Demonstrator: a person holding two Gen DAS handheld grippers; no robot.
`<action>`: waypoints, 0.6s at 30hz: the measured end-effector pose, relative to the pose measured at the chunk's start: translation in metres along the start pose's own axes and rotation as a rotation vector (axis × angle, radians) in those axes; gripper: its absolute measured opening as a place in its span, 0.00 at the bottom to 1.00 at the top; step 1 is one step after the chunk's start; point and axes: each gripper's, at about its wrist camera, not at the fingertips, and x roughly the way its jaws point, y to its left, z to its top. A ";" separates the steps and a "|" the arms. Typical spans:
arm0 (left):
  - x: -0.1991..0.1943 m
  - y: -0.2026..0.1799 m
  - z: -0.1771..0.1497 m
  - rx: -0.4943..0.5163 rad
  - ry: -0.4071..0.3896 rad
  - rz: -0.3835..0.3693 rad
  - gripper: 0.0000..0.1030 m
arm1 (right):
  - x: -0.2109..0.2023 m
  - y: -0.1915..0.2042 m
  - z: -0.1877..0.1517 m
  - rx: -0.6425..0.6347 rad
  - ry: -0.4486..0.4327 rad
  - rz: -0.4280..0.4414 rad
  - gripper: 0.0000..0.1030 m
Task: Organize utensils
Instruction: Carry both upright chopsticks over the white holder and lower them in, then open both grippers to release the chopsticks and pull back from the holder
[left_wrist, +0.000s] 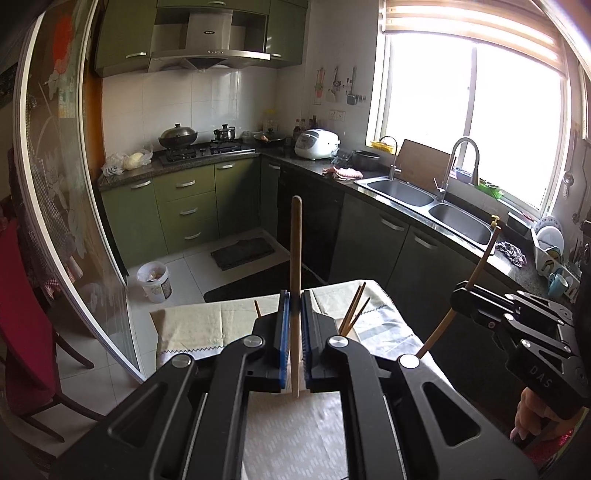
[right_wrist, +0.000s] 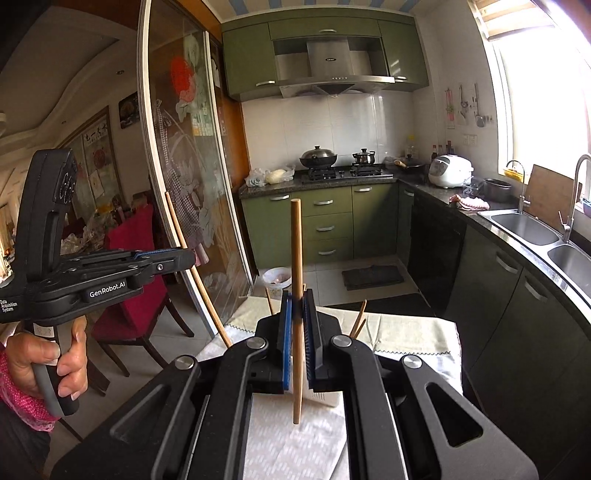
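Note:
My left gripper (left_wrist: 294, 306) is shut on a wooden chopstick (left_wrist: 295, 258) and holds it upright above the cloth-covered table (left_wrist: 192, 325). My right gripper (right_wrist: 296, 310) is shut on a second wooden chopstick (right_wrist: 296, 258), also upright. In the left wrist view the right gripper (left_wrist: 461, 291) shows at the right with its chopstick (left_wrist: 476, 269) tilted. In the right wrist view the left gripper (right_wrist: 184, 258) shows at the left with its chopstick (right_wrist: 195, 273) slanted. Several more chopsticks (left_wrist: 354, 306) stick up from a holder mostly hidden behind the fingers; they also show in the right wrist view (right_wrist: 359, 319).
A white paper towel (right_wrist: 295, 443) lies on the table under the grippers. A kitchen counter with a double sink (left_wrist: 424, 199) runs along the right. A red chair (right_wrist: 136, 280) and a glass sliding door (right_wrist: 177, 184) stand at the left. A bin (left_wrist: 155, 280) stands on the floor.

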 end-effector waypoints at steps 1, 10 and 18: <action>0.003 -0.001 0.005 0.003 -0.011 0.005 0.06 | 0.003 -0.002 0.007 0.003 -0.007 -0.001 0.07; 0.058 0.002 0.026 0.004 -0.028 0.029 0.06 | 0.040 -0.020 0.049 0.015 -0.070 -0.032 0.07; 0.118 0.012 -0.016 -0.007 0.095 0.033 0.06 | 0.098 -0.046 0.041 0.063 -0.037 -0.040 0.07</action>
